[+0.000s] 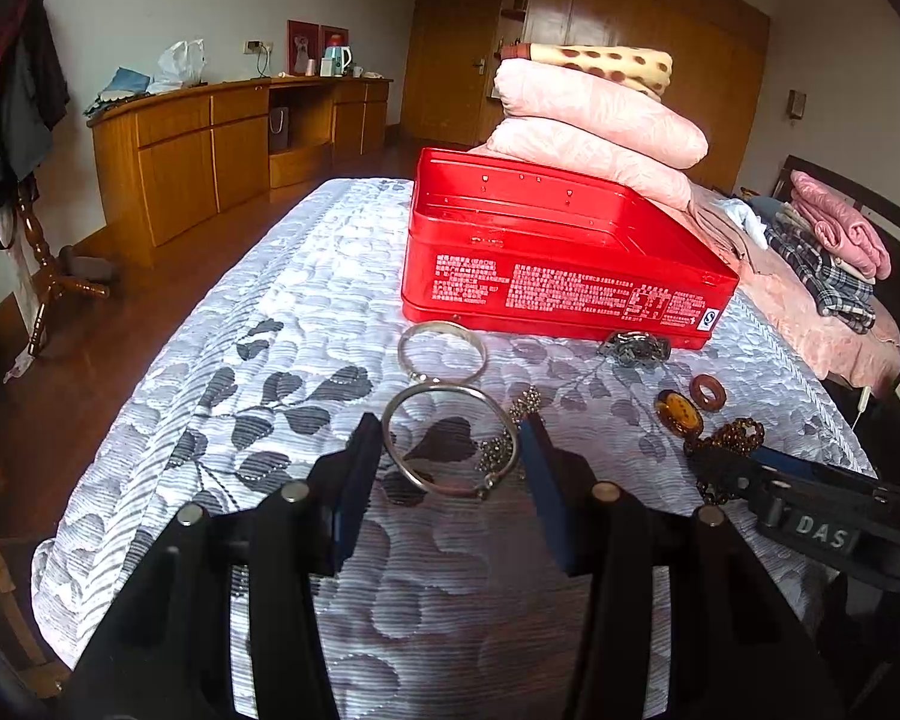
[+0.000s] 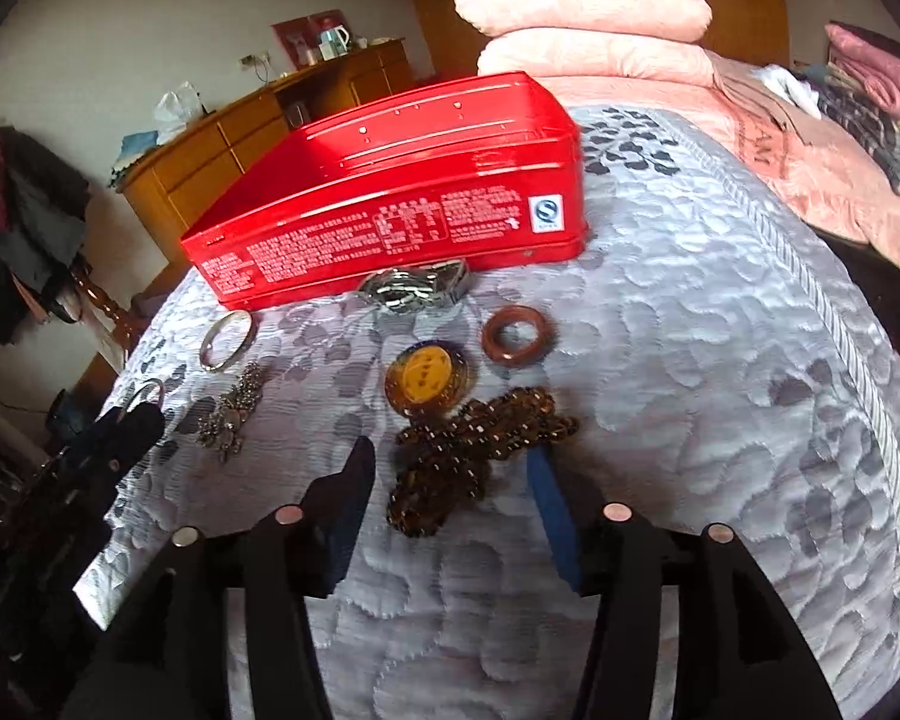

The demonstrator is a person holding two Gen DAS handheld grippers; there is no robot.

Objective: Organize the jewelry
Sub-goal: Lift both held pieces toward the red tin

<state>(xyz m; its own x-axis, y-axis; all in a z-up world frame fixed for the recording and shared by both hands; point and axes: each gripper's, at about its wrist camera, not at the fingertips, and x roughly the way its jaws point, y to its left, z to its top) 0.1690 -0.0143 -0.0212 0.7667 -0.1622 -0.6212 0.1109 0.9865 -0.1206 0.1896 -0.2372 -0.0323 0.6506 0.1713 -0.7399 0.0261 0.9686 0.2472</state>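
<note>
Both hand-held grippers low over the bedspread (image 1: 306, 276), fingers spread, nothing pinched.

Left hand-held gripper (image 1: 450, 450) points at 12 toward the red tin (image 1: 546, 252); its spread fingers straddle the near silver bangle (image 1: 450, 438), pads beside it, contact unclear. Right hand-held gripper (image 2: 450, 468) is spread around the brown bead string (image 2: 480, 438), not closed on it; in the left view it enters from 3 o'clock, mostly cut off. Count: 2 silver bangles, second bangle (image 1: 442, 351) just behind the first; 1 sparkly chain piece (image 2: 234, 414); 1 metal watch-like band (image 2: 414, 288) touching the tin's front wall; 1 amber oval pendant (image 2: 426, 381); 1 brown ring (image 2: 517, 336); 1 bead string. Tin is open and its floor is hidden by its walls. Stacked pink pillows (image 1: 600, 120) behind the tin at 1 o'clock.
</note>
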